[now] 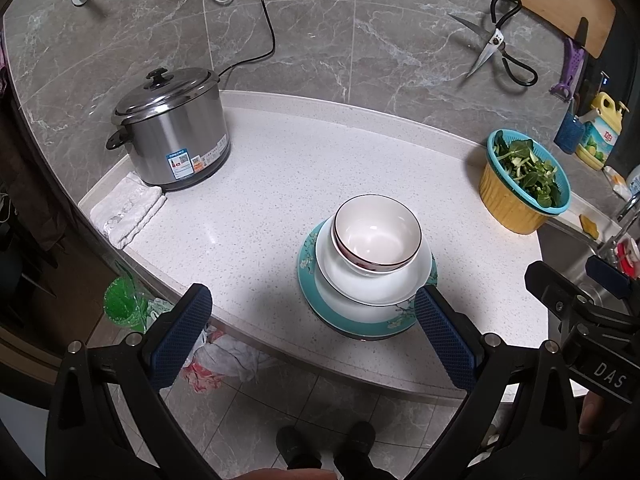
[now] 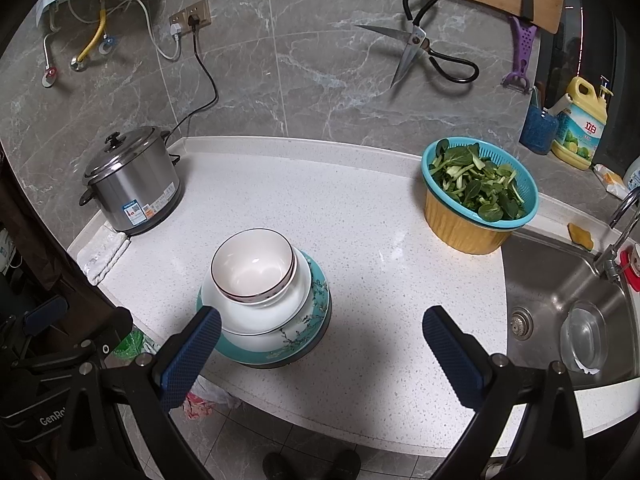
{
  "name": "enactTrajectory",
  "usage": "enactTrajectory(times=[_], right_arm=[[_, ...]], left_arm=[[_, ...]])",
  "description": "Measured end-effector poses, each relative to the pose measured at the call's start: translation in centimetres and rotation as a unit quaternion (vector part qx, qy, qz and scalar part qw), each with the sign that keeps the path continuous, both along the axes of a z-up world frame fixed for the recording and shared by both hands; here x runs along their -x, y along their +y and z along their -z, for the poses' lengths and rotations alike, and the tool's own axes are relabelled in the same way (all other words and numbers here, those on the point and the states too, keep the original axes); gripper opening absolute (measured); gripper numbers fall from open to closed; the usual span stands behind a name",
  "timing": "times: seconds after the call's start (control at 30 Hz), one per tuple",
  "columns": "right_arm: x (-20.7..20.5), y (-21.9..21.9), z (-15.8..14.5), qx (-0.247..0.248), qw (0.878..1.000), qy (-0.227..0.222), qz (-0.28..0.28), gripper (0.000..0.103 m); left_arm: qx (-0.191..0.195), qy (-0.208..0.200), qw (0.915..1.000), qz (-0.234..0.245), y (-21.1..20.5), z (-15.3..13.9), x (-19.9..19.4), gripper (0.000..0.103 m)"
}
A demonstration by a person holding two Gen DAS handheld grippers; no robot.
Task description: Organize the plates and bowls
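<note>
On speckled counter (image 2: 360, 248) (apparently stone): dishes (image 2: 264, 304)

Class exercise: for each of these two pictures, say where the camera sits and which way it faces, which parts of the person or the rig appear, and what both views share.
Left wrist: sits on the left gripper, facing forward and down at the countertop; open jaws, the right gripper and shoes show.
Right wrist: sits on the right gripper, facing the same counter and the sink; open jaws, part of the left gripper and shoes show.
Shared: the stacked bowl and plates, rice cooker, basket of greens, scissors.
</note>
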State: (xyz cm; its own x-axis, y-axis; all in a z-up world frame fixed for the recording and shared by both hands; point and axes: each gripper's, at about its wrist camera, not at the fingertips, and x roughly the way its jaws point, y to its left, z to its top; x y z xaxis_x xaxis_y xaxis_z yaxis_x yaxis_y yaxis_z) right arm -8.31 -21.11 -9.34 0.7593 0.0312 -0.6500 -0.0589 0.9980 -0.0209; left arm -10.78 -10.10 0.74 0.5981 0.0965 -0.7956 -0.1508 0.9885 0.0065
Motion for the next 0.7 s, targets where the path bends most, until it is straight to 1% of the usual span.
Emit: enactTrajectory(times=[0.3, 0.7], right_arm=[[-0.3, 0.1, 0.1, 0.0, 1.0, 0.002, 0.0, 0.103], [-0.6, 0.0, 0.4, 0.002, 1.0, 0.002, -0.002, 0.103]], left_arm=[[0.001, 0.003, 1.0, 0.003, 0.9, 0.4, -0.9, 0.103], [0.003, 0.0, 1.0, 0.006, 0.7, 0.6, -1.3, 0.103]])
